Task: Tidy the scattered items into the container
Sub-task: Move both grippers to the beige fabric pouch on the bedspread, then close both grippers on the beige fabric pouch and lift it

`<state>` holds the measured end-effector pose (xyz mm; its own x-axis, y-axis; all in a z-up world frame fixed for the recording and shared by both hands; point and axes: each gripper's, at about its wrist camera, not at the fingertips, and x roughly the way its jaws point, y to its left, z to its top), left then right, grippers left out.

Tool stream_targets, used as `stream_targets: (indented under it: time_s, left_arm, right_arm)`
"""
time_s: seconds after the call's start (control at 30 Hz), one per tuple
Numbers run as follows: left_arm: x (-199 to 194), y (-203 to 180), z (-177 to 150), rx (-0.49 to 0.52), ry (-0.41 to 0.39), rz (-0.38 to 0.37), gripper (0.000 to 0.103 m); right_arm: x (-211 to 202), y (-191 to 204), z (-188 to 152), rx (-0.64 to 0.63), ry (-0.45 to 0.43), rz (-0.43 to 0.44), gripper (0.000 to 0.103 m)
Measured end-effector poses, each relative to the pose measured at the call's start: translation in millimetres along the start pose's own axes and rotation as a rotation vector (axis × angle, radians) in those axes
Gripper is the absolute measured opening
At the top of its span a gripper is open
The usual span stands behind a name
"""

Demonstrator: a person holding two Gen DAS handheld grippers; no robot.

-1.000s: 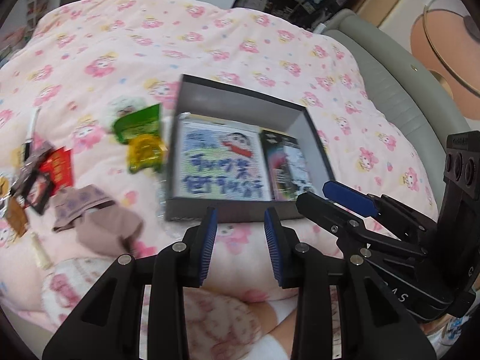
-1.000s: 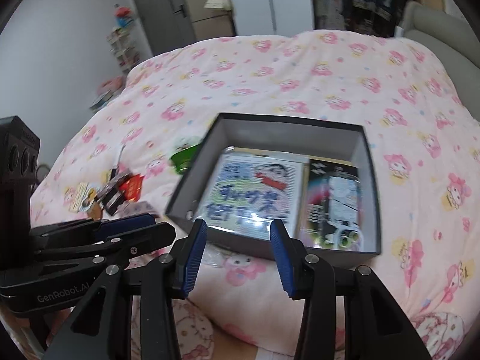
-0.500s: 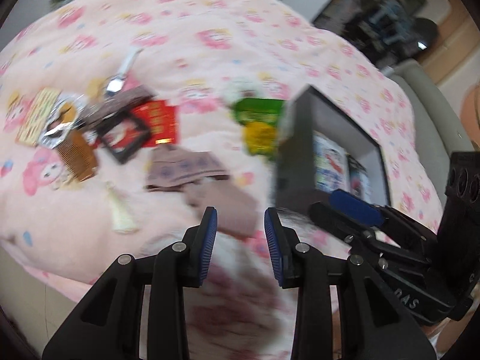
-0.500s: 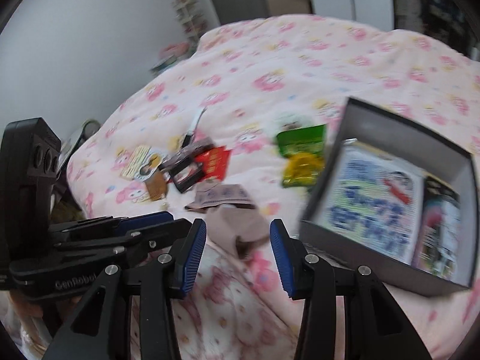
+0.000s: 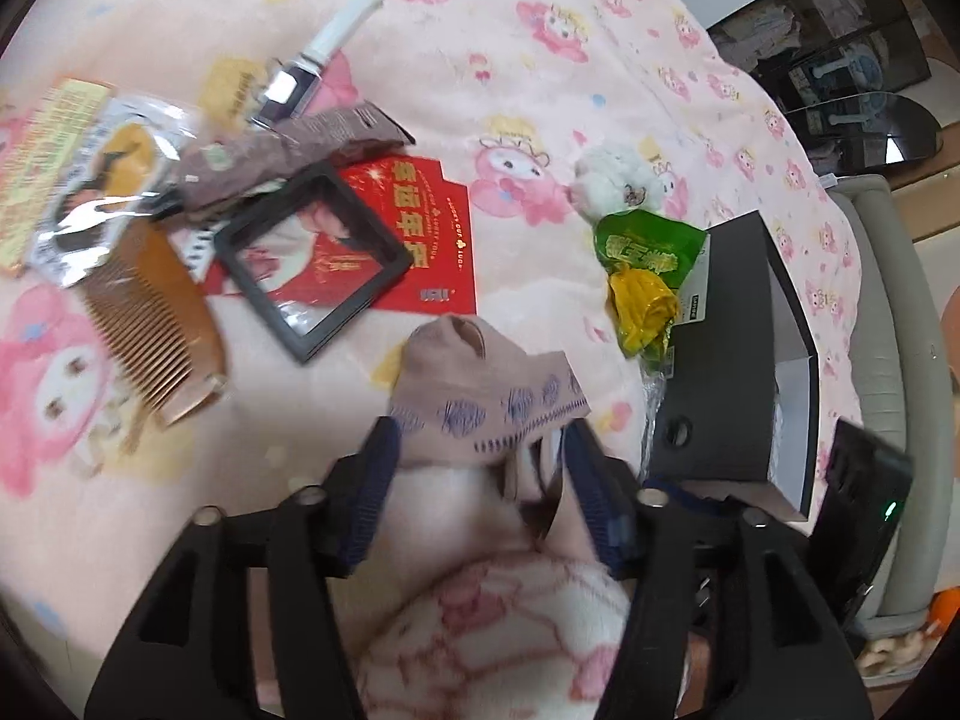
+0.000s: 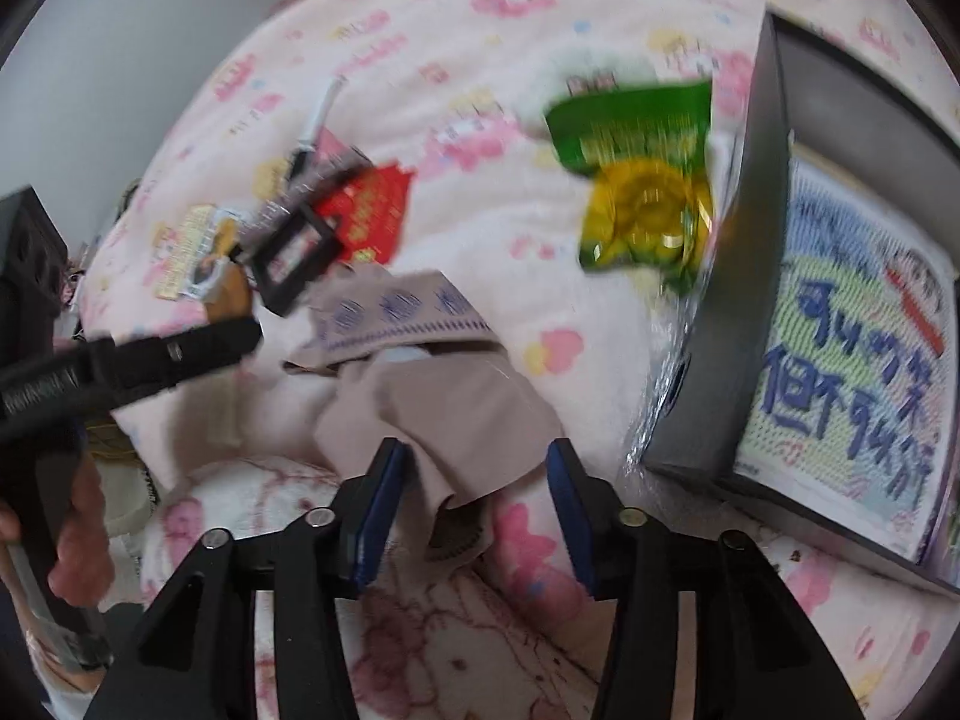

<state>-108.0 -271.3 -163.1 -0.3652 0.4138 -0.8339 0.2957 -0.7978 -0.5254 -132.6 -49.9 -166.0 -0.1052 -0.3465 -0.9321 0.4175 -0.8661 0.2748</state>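
Observation:
A beige patterned sock [image 5: 486,396] lies on the pink bed cover, and my left gripper [image 5: 480,468] is open with its jaws on either side of the sock's near end. My right gripper [image 6: 471,498] is open around the plain end of the sock pair [image 6: 444,414]. The dark grey box [image 6: 750,276] stands to the right and holds a cartoon-printed packet [image 6: 852,360]; it also shows in the left wrist view [image 5: 726,372]. Green and yellow snack packets [image 5: 648,264] lie against the box's side.
To the left lie a red envelope [image 5: 414,240], a black frame [image 5: 312,258], a brown comb [image 5: 156,330], a plastic-wrapped card [image 5: 102,180], a dark sachet [image 5: 300,144] and a white tube [image 5: 324,48]. A small plush toy [image 5: 618,174] sits behind the green packet. A grey headboard [image 5: 894,360] is at the right.
Both grippers swung left from above the box and came down to the socks. The jaws have opened wider and now straddle the sock fabric.

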Motion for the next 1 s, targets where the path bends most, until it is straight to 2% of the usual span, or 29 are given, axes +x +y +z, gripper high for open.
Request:
stream_targets:
  time_s: [0.07,0.23,0.3,0.33,0.37,0.43,0.53,0.73,0.87,1.0]
  left_arm:
    - [13,1,8,-0.012,0.026,0.011,0.063]
    - [48,1,19,-0.024,0.115,0.019,0.062]
    - [57,-4,18,-0.002,0.127,0.029,0.044]
    - [58,-9,15,0.020,0.130,0.030,0.022]
    - [56,-14,14,0.039,0.122,0.020,0.017]
    - [46,-24,8,0.070,0.093,-0.003,0.010]
    - [24,-42,-6,0.120,0.037,-0.016,0.009]
    - [-16,-87,-30,0.236,-0.019,-0.100,0.009]
    - [-20,-122,-48,0.303,-0.004,-0.140,0.009]
    - [-5,-160,-80,0.389,0.046,-0.163,0.009]
  right_arm:
    - [10,-1,1,0.000,0.026,-0.003,0.055]
    - [35,-4,8,0.031,0.078,0.070,0.056]
    - [39,-4,10,0.036,0.066,0.089,0.055]
    - [39,-4,11,0.049,0.059,0.105,0.045]
    - [38,-3,12,0.050,0.050,0.121,0.028]
    - [30,0,11,0.041,0.013,0.102,0.015]
    - [6,2,8,0.033,-0.059,0.117,0.009]
    - [-64,-6,-17,0.036,-0.210,0.132,0.007]
    - [-99,-24,-37,0.059,-0.274,0.113,0.007]
    - [-121,-41,-70,0.069,-0.307,0.044,0.007]
